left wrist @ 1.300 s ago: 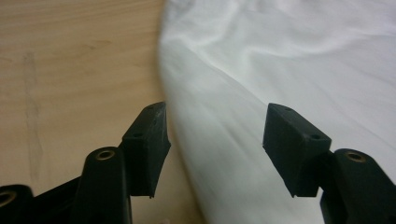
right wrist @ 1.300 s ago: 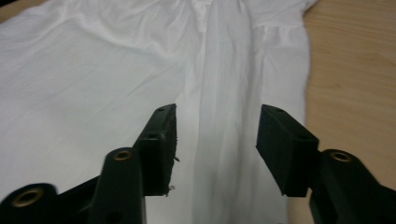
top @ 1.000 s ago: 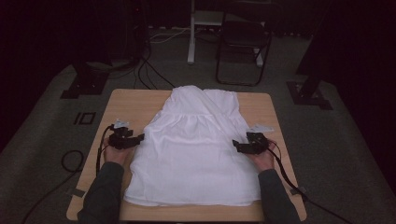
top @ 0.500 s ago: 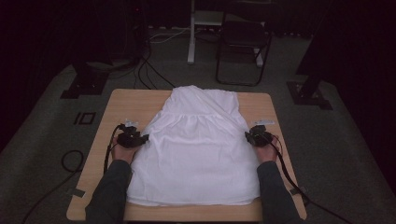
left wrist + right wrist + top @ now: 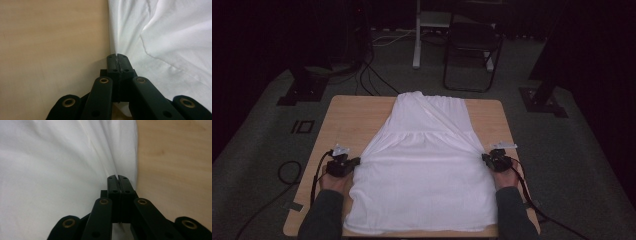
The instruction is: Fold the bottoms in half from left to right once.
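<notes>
A white garment [image 5: 424, 175] lies spread flat on the wooden table [image 5: 357, 120], narrow end far, wide hem near me. My left gripper [image 5: 356, 161] is at the garment's left edge. In the left gripper view its jaws are pressed together at the tips [image 5: 117, 56], pinching the cloth's edge [image 5: 125, 30]. My right gripper [image 5: 485, 158] is at the right edge. The right gripper view shows its jaws likewise shut [image 5: 117, 178] on a fold of the white cloth [image 5: 62, 170]. The fabric is drawn taut between the two grippers.
Bare table wood shows left [image 5: 50, 50] and right [image 5: 175, 170] of the garment. A black folding chair [image 5: 472, 45] and stand legs sit on the dark floor beyond the table. Cables [image 5: 287, 172] trail from each gripper over the table's sides.
Both grippers have come back toward the near edge, with the garment's sides in them. The garment has slid nearer to me and lies wider and flatter.
</notes>
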{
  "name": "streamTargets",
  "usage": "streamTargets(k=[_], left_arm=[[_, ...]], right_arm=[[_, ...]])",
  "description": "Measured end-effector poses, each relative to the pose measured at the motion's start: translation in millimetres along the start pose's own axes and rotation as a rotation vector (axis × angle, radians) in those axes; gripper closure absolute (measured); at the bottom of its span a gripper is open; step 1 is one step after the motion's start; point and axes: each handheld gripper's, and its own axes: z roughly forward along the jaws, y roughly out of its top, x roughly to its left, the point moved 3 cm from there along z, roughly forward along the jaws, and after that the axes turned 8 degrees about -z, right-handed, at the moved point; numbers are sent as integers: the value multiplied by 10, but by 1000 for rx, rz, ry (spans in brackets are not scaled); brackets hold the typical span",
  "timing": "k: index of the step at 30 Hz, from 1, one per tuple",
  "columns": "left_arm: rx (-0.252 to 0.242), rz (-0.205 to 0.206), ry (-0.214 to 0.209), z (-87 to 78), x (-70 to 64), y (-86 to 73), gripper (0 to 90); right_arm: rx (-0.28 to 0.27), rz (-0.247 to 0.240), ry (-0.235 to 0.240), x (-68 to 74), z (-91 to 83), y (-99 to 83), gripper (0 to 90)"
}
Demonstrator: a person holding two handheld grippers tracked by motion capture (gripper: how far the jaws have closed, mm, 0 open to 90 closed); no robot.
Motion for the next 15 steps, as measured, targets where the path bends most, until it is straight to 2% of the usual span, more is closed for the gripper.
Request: streamTargets(k=[2,4,5,8,12,13,14,15], left_arm=[[8,-14,-13,-129,-44,-121,900],[13,-2,-13,-190,-78,-168,900],[32,27,-11,-264,-137,-245,900],[66,55,-32,-391,-255,-427,900],[82,96,-35,-520,-356,-524,896],[72,102,-39,-539,-365,-510,876],[49,109,-37,-552,-369,-478,788],[28,116,-41,-561,-365,-432,680]], right_arm=[[-7,-3,20,44,-115,-121,891],[-7,-8,31,67,-176,-181,891],[-9,-5,43,84,-235,-242,891],[-20,19,71,166,-431,-450,891],[1,23,92,241,-602,-599,890],[9,23,94,248,-632,-619,883],[14,22,96,256,-651,-625,825],[12,15,96,261,-660,-607,711]])
